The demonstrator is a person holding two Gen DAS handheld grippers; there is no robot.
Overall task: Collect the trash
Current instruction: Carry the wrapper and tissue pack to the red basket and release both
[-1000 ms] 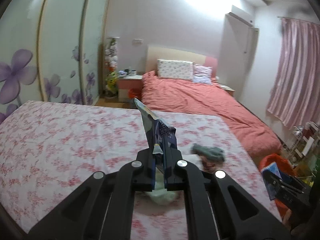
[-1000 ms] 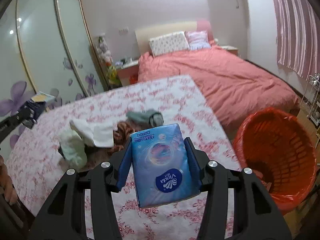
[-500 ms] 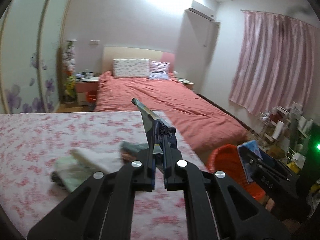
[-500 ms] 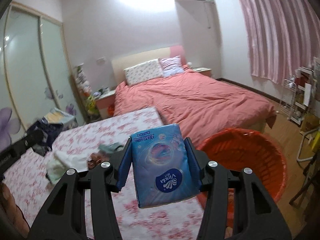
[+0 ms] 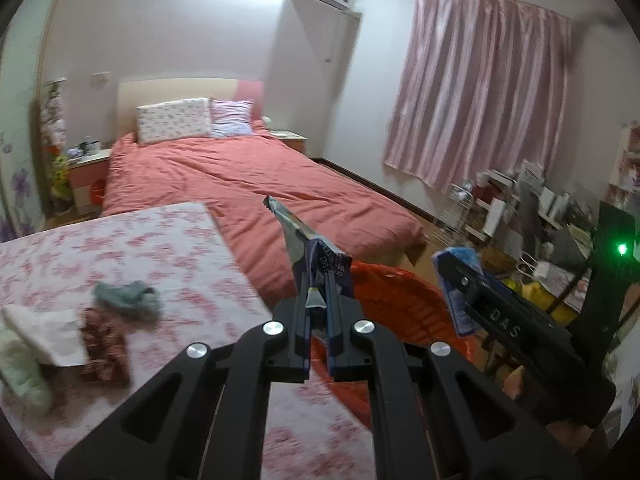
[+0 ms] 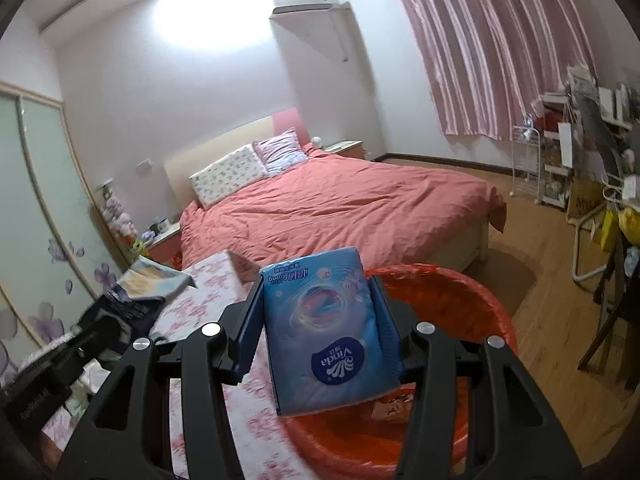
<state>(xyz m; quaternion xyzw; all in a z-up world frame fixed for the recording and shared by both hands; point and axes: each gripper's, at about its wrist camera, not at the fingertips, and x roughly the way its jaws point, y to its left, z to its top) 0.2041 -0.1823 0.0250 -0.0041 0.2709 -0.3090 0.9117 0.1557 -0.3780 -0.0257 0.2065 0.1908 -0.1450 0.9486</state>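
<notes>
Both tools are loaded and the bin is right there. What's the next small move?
Probably ease the right tool forward a little, then open it. Its blue tissue pack already hangs over the near rim of the red bin, so it should drop inside. The left tool, shut on a wrapper, sits short of the bin and can follow.

"vinda" reads upside down on the blue tissue pack (image 6: 334, 336); "das" on the right tool (image 5: 460, 292).
</notes>
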